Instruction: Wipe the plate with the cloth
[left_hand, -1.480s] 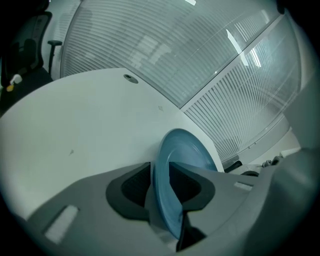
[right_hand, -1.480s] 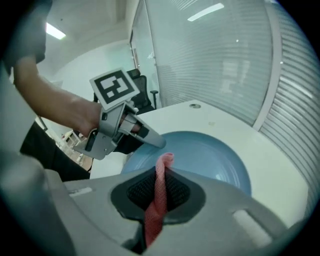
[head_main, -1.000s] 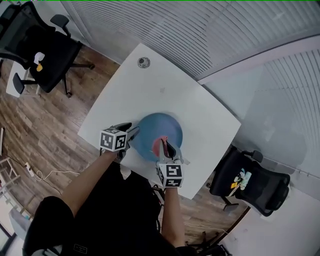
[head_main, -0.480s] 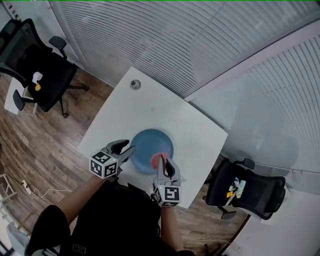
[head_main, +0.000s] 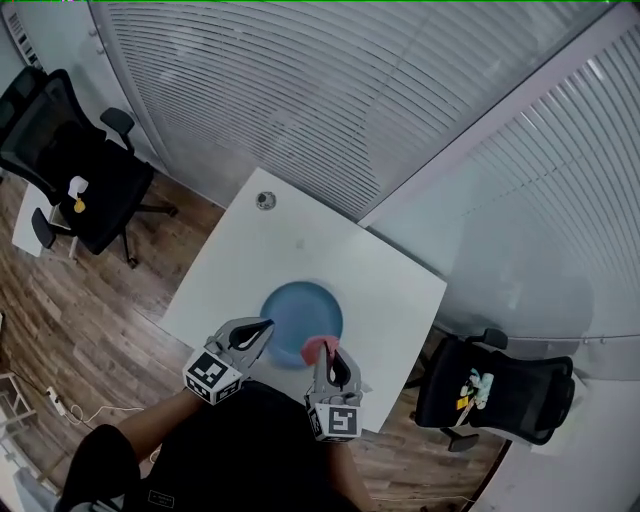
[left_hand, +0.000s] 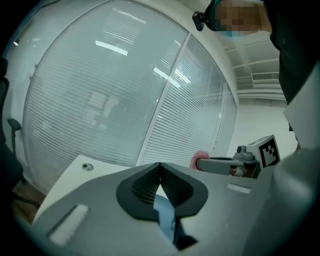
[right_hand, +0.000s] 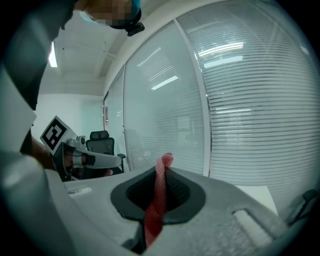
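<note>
Your right gripper (right_hand: 162, 169) is clamped on the cloth (right_hand: 156, 200). The pink strip runs between the pads, and a small fold stands out past the tips. The cloth is soft, light and limp, so I think only the part close to the tips will press well. A bigger wad in front would probably wipe better than this thin fold.

Your left gripper (left_hand: 160, 167) has its jaws together with nothing between them. The blue seen low in the slit behind the pads is, I judge, the plate underneath.

Both grippers are held up over the near side of the table (head_main: 390, 290). The plate (head_main: 300, 312) lies flat on the table, just beyond the tips in the head view. It looks stiff and smooth, probably breakable, and it may slide when you rub it. Take it at the left rim with the left gripper and press gently.
</note>
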